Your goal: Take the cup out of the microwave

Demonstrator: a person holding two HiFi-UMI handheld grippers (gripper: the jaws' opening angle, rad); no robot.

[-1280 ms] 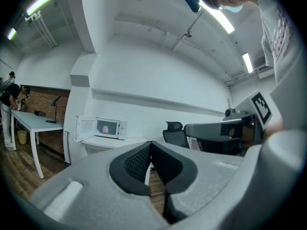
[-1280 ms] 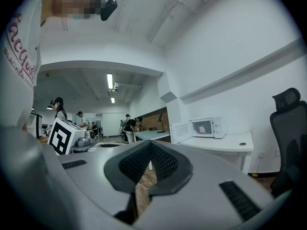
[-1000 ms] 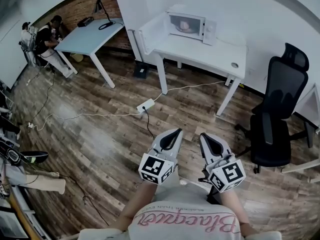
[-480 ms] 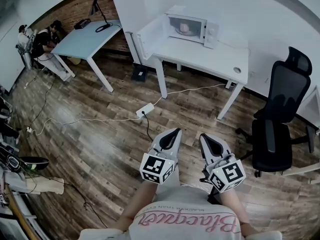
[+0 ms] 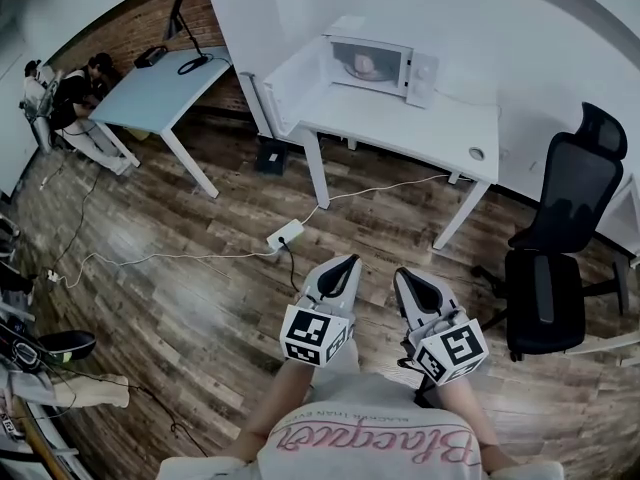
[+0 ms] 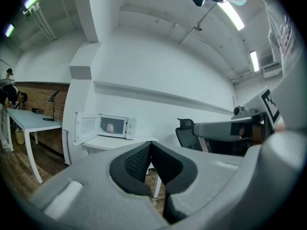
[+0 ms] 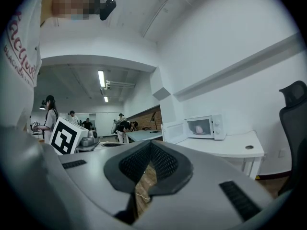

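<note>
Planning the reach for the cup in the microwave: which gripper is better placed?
Probably the right gripper. Both are shut, empty and far off, but the microwave's open door stands out on the left gripper's side.

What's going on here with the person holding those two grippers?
A person stands on the wooden floor with a grey two-jaw gripper in each hand. The left gripper and right gripper are both shut and empty, pointing toward the white desk. On it sits a white microwave with its door swung open and a pinkish cup inside. The grippers are well short of the desk, so the cup is untouched.
</note>
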